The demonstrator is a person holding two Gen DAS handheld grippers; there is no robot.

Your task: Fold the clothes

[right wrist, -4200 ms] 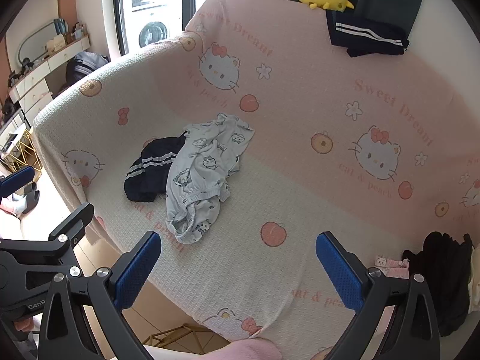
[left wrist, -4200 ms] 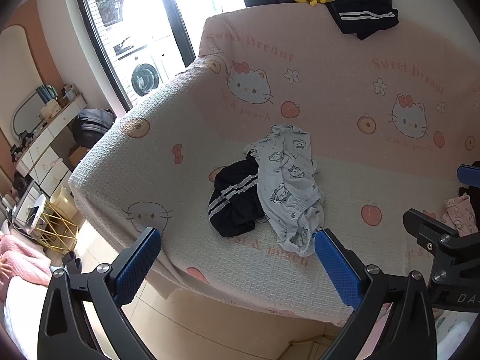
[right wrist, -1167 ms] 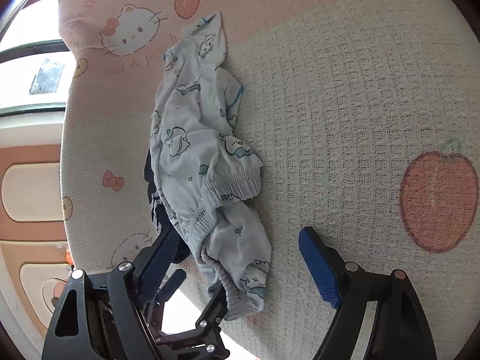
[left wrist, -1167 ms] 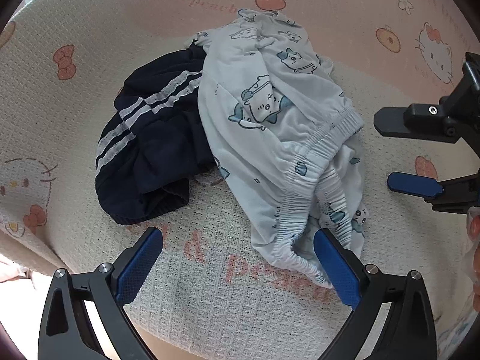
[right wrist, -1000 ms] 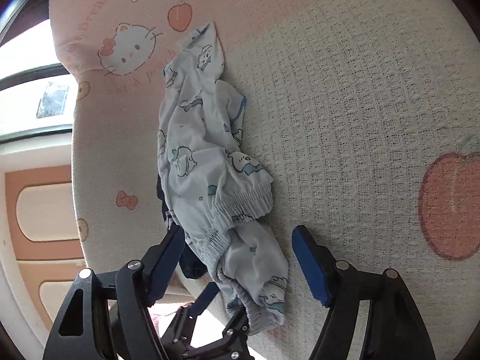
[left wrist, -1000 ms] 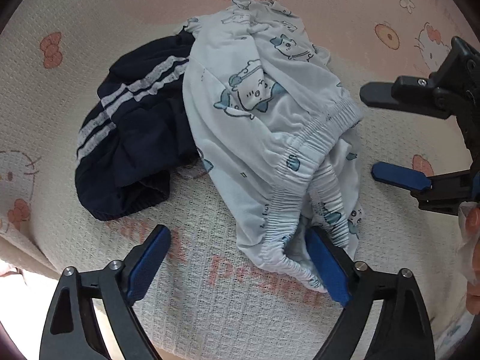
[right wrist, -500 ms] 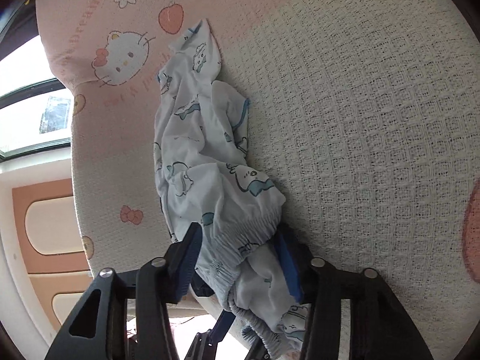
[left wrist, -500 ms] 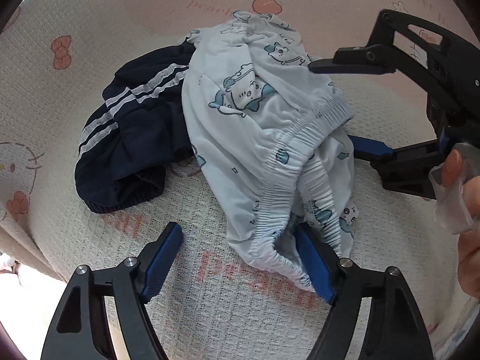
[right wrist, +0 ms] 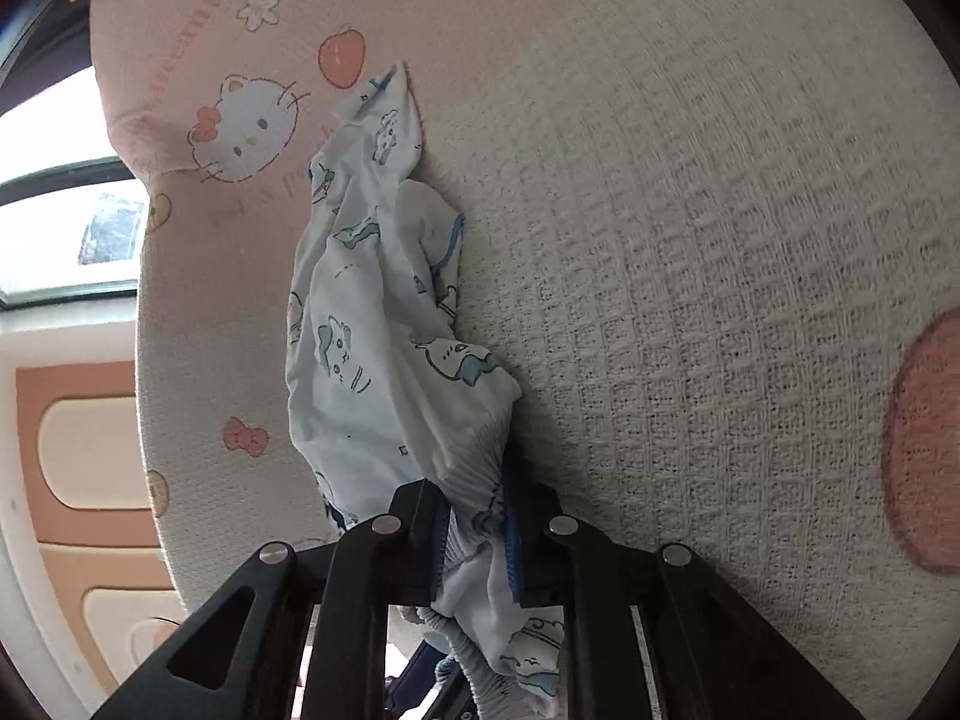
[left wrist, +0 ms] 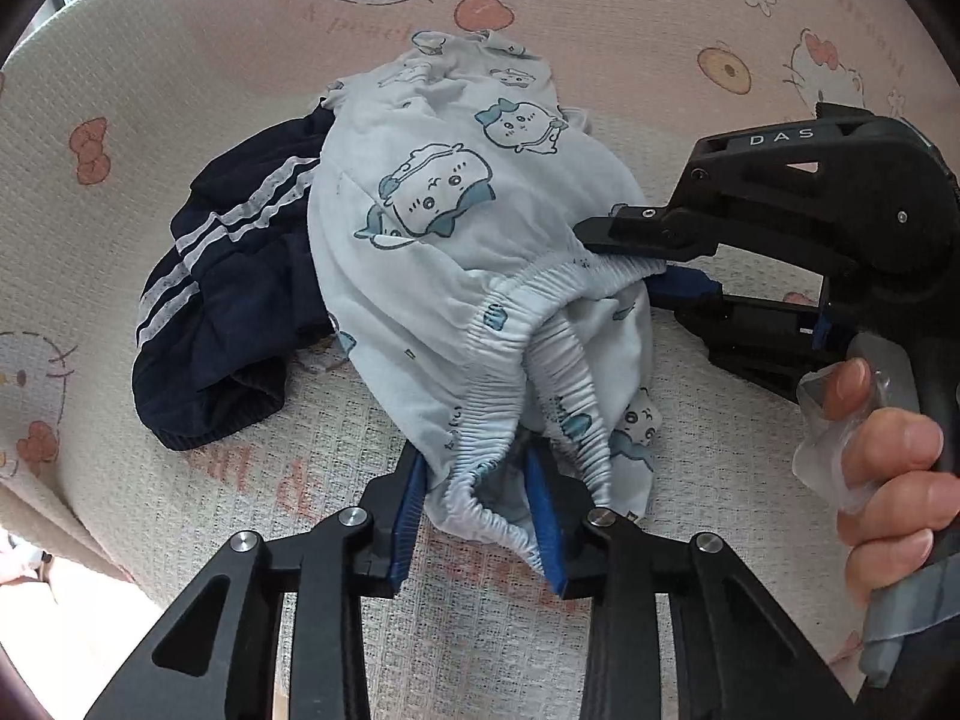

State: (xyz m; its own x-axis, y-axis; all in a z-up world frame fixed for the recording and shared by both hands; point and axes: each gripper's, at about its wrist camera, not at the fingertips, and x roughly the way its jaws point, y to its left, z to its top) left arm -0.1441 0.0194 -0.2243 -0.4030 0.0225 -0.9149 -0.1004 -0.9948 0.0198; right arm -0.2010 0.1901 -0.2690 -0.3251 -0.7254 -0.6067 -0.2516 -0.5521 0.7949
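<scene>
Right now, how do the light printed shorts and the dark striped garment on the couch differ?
The light printed shorts are pale blue with cartoon animals; the dark striped garment is navy with white side stripes. The shorts are pinched at their elastic waistband by both the left claw and the right claw; the dark garment is untouched. The shorts lie partly over the dark garment. Both are crumpled, unfolded, on the waffle-weave couch cover.

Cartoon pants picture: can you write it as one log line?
left gripper: shut on cartoon pants waistband | right gripper: shut on waistband | navy shorts: underneath
</scene>
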